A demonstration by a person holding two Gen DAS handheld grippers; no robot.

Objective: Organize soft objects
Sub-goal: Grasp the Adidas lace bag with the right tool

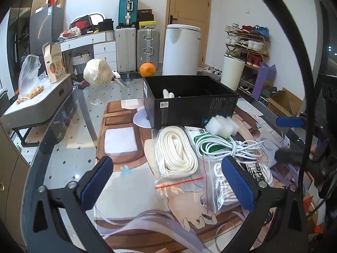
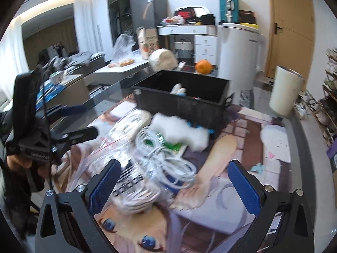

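- Hovering above the mat [image 1: 126,181], the left gripper [image 1: 166,181] has its blue pads wide apart, nothing between them.
- Right gripper [image 2: 174,187] is also spread wide and empty; this view is blurred.
- Black box [image 1: 189,107] stands at the far side of the mat, top open, w/ a small white item [image 1: 168,93] inside; I cannot tell what it is.
- White rope coil [image 1: 175,154] lies in a clear zip bag [image 1: 179,181], just in front of the box.
- White cable bundle [image 1: 229,145] lies right of the coil, partly on a green-white packet [image 1: 198,135].
- Fluffy white piece [image 1: 223,124] rests at the box's front corner, touching the packet.
- 2nd bag w/ white cords and a striped label [image 1: 259,172] sits near the left gripper's right pad.
- Orange [image 1: 147,69] & pale round bundle [image 1: 96,74] are behind the box, well apart from the grippers.
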